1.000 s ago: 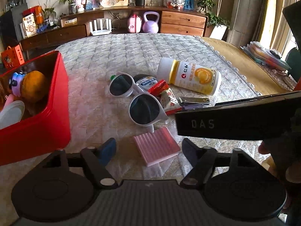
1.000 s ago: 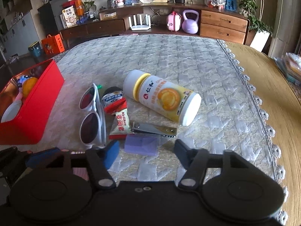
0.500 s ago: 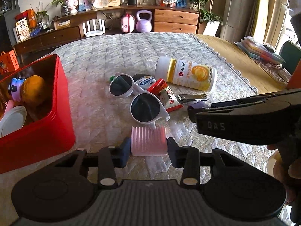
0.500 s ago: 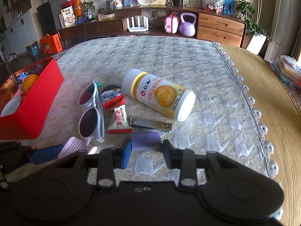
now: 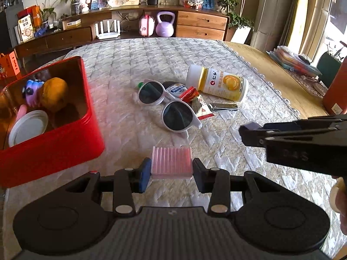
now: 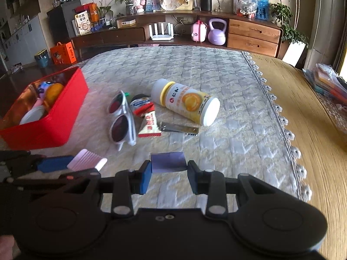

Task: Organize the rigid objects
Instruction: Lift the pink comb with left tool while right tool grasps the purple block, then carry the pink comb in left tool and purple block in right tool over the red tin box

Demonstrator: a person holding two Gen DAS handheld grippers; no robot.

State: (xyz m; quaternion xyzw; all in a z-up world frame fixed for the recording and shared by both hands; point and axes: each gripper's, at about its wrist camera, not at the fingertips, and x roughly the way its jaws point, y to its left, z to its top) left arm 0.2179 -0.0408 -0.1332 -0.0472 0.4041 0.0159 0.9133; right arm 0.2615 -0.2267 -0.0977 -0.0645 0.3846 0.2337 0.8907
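Observation:
My left gripper (image 5: pixel 171 173) is shut on a pink ribbed block (image 5: pixel 171 162) and holds it above the quilted cloth. My right gripper (image 6: pixel 168 173) is shut on a purple block (image 6: pixel 168 162), also lifted. The right gripper shows at the right of the left wrist view (image 5: pixel 251 133); the left one shows at the left of the right wrist view (image 6: pixel 54 165). On the cloth lie white sunglasses (image 5: pixel 171 110), a yellow-labelled white bottle (image 5: pixel 219 82) on its side, a red-white snack packet (image 5: pixel 202 108), nail clippers (image 5: pixel 224 108) and a small round tin (image 5: pixel 176 87).
A red open box (image 5: pixel 65 143) stands at the left, holding an orange ball (image 5: pixel 54 93), a white lid and a purple toy. The cloth's lace edge and bare wooden table (image 6: pixel 314 117) lie to the right. A sideboard (image 6: pixel 195 32) stands behind.
Both grippers closed, the left on the pink block and the right on the purple block, and lifted them off the cloth. The red box now looks nearer in the left view.

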